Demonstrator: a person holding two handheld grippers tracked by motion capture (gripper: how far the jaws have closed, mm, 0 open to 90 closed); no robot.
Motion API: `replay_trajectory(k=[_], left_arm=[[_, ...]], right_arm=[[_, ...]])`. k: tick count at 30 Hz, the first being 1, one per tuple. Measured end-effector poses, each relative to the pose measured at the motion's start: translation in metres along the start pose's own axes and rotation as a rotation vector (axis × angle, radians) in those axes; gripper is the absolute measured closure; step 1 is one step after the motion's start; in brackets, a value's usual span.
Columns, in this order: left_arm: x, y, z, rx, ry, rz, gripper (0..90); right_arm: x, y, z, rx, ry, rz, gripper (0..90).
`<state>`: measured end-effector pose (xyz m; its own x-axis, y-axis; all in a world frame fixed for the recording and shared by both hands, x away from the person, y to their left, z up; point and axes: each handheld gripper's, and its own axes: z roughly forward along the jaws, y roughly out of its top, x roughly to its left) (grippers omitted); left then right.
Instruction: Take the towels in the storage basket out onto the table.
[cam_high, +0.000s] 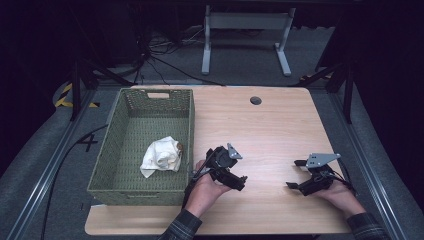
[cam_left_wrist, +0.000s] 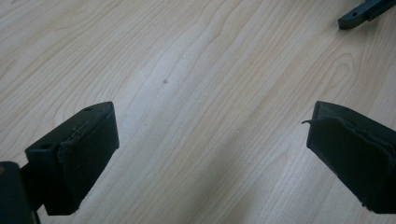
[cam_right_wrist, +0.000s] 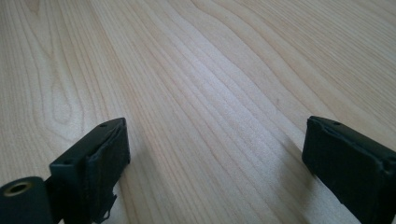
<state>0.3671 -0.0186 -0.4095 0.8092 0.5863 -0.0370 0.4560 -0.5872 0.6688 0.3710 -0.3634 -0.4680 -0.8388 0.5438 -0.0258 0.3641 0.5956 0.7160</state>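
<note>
Both the left gripper (cam_high: 239, 181) and right gripper (cam_high: 296, 175) are held low over the bare table (cam_high: 270, 125), jaws apart and empty, while a white cloth (cam_high: 160, 156) is left in the green basket (cam_high: 186, 120), apparently already deposited.

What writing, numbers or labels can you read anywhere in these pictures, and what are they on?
"4": a dark mark that reads like this digit on the grey floor, left of the green basket.
No readable text on the basket, the white cloth inside it, the wooden table, the left gripper or the right gripper.
</note>
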Motion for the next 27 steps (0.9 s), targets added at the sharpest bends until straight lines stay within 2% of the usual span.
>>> replay_trajectory(k=[5, 14, 27], left_arm=[[0.001, 0.007, -0.007, -0.010, -0.006, -0.004, 3.9], [0.005, 0.017, -0.022, -0.033, -0.015, 0.012, 4.0], [0.030, 0.026, -0.053, -0.073, 0.003, -0.001, 4.6]], right_arm=[[0.000, 0.000, 0.000, 0.000, -0.001, 0.000, 7.6], [0.000, 0.000, 0.000, -0.002, -0.003, 0.001, 7.7], [0.000, 0.000, 0.000, -0.002, -0.002, 0.002, 7.6]])
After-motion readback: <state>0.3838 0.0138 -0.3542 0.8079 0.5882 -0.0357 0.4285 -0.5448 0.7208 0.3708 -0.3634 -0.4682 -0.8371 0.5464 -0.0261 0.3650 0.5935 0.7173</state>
